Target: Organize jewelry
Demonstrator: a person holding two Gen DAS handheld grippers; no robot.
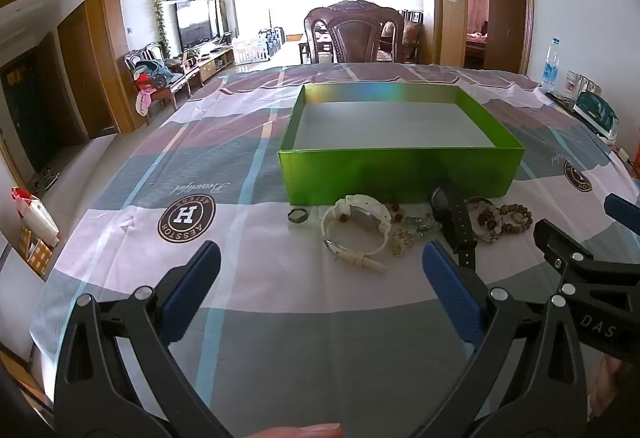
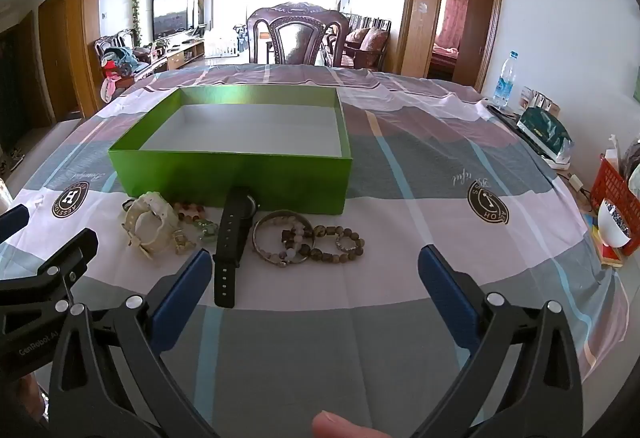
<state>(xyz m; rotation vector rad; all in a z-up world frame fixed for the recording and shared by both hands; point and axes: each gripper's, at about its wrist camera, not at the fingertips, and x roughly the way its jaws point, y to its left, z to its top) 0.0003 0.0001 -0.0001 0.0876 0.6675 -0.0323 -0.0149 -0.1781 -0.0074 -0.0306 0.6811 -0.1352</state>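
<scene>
- Jewelry lay in a loose row on the bench's patterned cloth (image 1: 248,270), just in front of the green box (image 1: 400,170); none of it was inside.
- Box stood open-topped, its pale floor bare in both views, green walls all round.
- From the left in the left wrist view the row ran: a small dark ring (image 1: 298,215), a white watch (image 1: 358,228), a cluster of small clear and amber beads (image 1: 416,226), a black watch (image 1: 454,214) with its face against the box's front wall, then bead bracelets (image 1: 502,218).
- Left tool (image 1: 320,270) hung above the cloth short of the row, its blue-padded fingers wide apart and gripping nothing.
- Right tool (image 2: 314,270) sat likewise, fingers spread wide, nothing between them; the black watch strap's end lay near its left finger.
- Right wrist view showed the bracelets plainly: a metal bangle (image 2: 280,238) overlapping beaded strands, and a brown bead bracelet (image 2: 340,244) beside it. It also showed a red basket (image 2: 614,198) and a white bowl (image 2: 612,228) at the bench's right edge, outside the left wrist view.
- The left wrist view alone showed the ring clearly as a separate piece.
- A water bottle (image 2: 505,78) stood at the far right in both views.
- A fingertip (image 2: 340,426) showed at the bottom edge of each view.
</scene>
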